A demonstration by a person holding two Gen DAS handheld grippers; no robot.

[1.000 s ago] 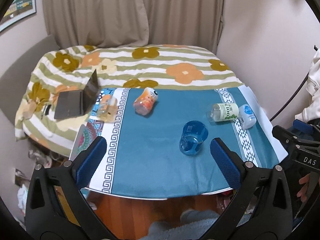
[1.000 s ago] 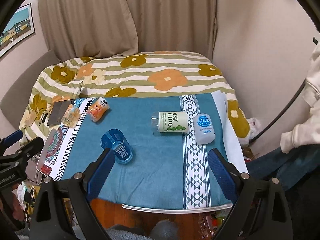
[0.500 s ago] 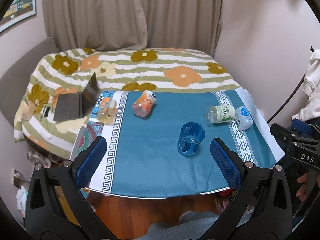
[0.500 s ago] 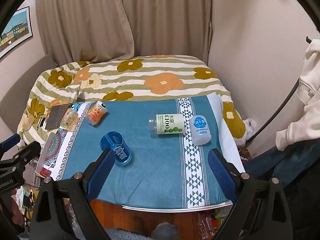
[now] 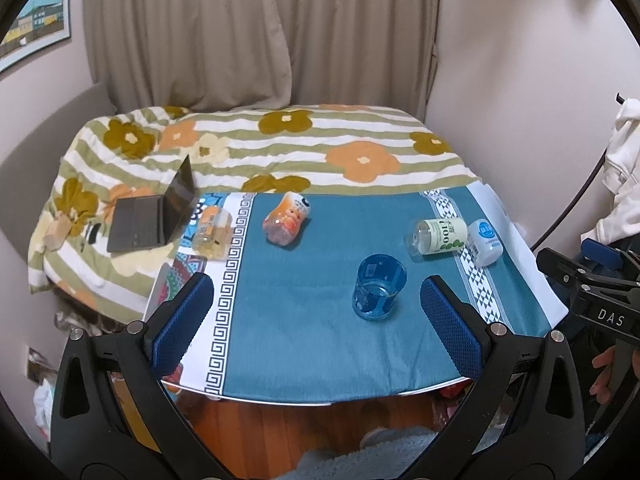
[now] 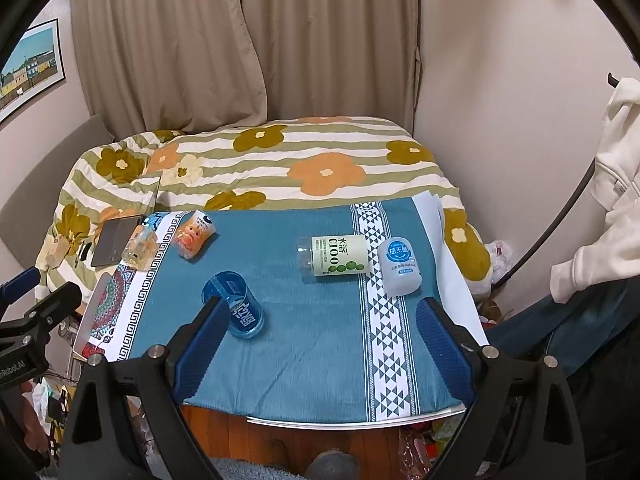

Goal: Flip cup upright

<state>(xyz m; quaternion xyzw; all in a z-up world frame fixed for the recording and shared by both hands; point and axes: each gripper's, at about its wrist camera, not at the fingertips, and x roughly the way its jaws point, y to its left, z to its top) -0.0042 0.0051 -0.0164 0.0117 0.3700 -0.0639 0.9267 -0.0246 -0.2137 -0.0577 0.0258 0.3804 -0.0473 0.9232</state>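
— Where's the cup (image 5: 378, 292) right now?

— On the blue tablecloth (image 5: 304, 320), toward the near half of the table. It's a clear blue tumbler, and it isn't standing on its base. From my left wrist camera it looks tipped, with one round end facing up toward me; from the right wrist view it lies slanted with white lettering along its side. I can't tell which end is the mouth.

— And your grippers?

— Both are held back from the table, above its near edge. My left gripper (image 5: 316, 320) has its fingers spread wide, nothing between them; the cup shows in the gap, closer to the right finger, well ahead of the pads. My right gripper (image 6: 320, 336) is spread just as wide and empty. In that view the cup (image 6: 236, 303) sits right at the tip of its left finger (image 6: 200, 340), partly hidden behind it, though I can't tell whether they touch.

— What else is on the cloth?

— A green-labelled bottle (image 6: 335, 255) lying on its side, a white-and-blue bottle (image 6: 400, 266) just beside it on the patterned stripe, an orange bottle (image 5: 287, 218) further back, and a pale bottle (image 5: 211, 232) at the left border. Behind the table is a flowered bedspread (image 5: 280, 144) with an open laptop (image 5: 154, 216) on it.
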